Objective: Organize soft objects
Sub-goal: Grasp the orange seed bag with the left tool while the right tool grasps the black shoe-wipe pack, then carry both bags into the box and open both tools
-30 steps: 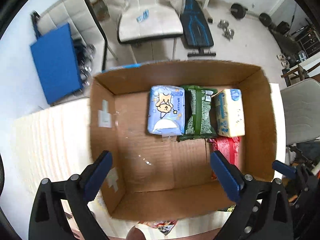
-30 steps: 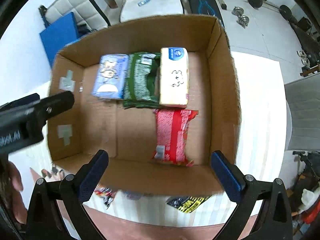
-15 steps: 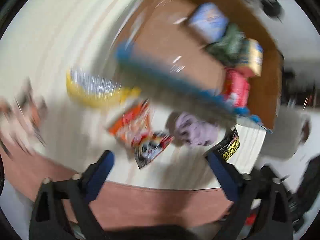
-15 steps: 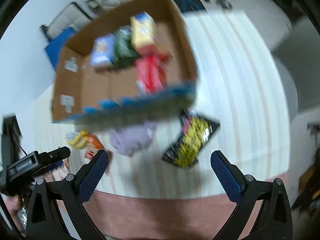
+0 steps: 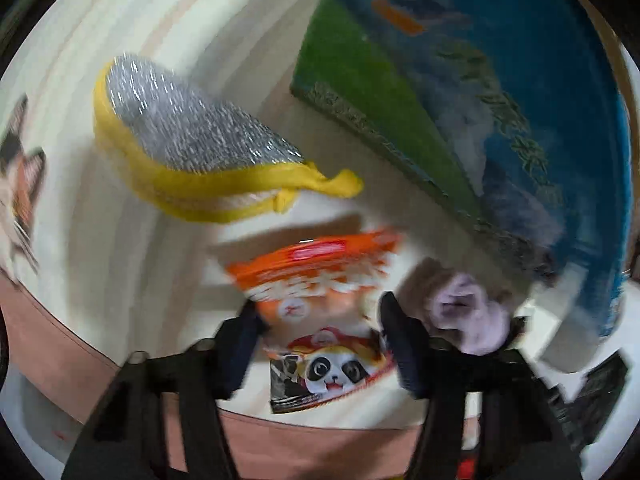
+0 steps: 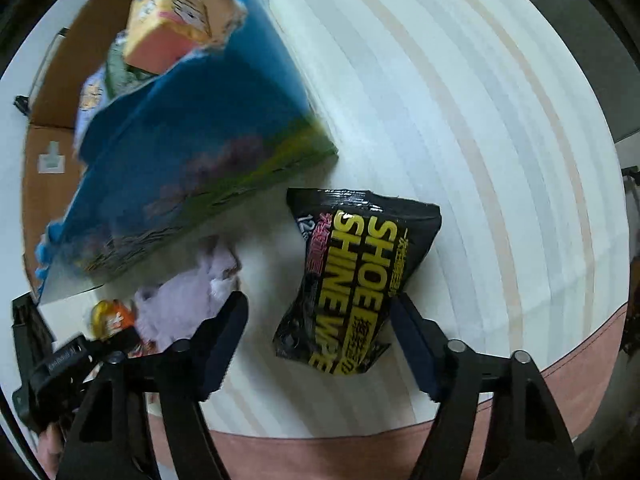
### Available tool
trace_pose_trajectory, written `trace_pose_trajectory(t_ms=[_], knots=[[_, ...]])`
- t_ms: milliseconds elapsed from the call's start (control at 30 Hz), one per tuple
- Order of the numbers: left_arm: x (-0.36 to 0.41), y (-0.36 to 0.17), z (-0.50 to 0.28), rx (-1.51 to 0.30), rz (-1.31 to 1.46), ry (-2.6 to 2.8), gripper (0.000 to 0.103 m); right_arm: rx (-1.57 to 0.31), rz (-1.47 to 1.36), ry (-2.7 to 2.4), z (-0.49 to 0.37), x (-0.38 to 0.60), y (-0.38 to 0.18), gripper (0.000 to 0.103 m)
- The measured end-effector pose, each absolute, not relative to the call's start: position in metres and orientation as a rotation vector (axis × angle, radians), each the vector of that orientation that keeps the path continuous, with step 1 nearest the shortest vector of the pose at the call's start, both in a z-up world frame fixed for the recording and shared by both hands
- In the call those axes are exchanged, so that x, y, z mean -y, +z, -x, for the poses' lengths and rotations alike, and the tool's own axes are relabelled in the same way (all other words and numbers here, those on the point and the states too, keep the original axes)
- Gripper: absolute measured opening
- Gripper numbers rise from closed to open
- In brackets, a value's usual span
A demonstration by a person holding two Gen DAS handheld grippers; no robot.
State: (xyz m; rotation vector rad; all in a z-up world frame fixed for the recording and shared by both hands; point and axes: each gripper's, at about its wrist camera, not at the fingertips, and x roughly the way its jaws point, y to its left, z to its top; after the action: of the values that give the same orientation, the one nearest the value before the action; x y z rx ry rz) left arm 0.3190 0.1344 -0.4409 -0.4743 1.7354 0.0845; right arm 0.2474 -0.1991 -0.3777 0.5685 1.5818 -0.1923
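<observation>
My left gripper point(image 5: 320, 332) hangs low over the table with its jaws around an orange panda snack packet point(image 5: 320, 300); the jaws are partly closed, and contact is unclear in the blur. My right gripper point(image 6: 316, 328) is open and straddles the lower end of a black and yellow shoe shine wipes pack point(image 6: 360, 280). The open cardboard box point(image 6: 192, 160), blue and green outside, stands behind both and holds a yellow tissue pack point(image 6: 168, 32) and other packs. A lilac plush point(image 6: 188, 300) lies by the box wall; it also shows in the left wrist view point(image 5: 468, 312).
A silver scrub pad with yellow trim point(image 5: 192, 140) lies left of the box. Another printed packet point(image 5: 16, 184) lies at the far left edge. The striped white tabletop point(image 6: 460, 120) stretches right of the box. A brown table edge point(image 6: 360, 452) runs along the near side.
Both grippers swung down from above the open box to the table in front of it. The left jaws narrowed around the orange packet. The right gripper came down over the wipes pack.
</observation>
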Motion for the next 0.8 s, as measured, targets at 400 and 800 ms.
trace_pose_trajectory(t_ms=[400,800], knots=[[-0.085,-0.442,-0.268,-1.734,0.011,-0.01,0.049,-1.748,-0.318,-0.062,-0.223,0.176,-0.394,0.053],[-0.087,-0.457,-0.233,-1.729,0.01,0.002,0.049,-1.815,-0.188,-0.023,-0.196,0.149,-0.416,0.055]])
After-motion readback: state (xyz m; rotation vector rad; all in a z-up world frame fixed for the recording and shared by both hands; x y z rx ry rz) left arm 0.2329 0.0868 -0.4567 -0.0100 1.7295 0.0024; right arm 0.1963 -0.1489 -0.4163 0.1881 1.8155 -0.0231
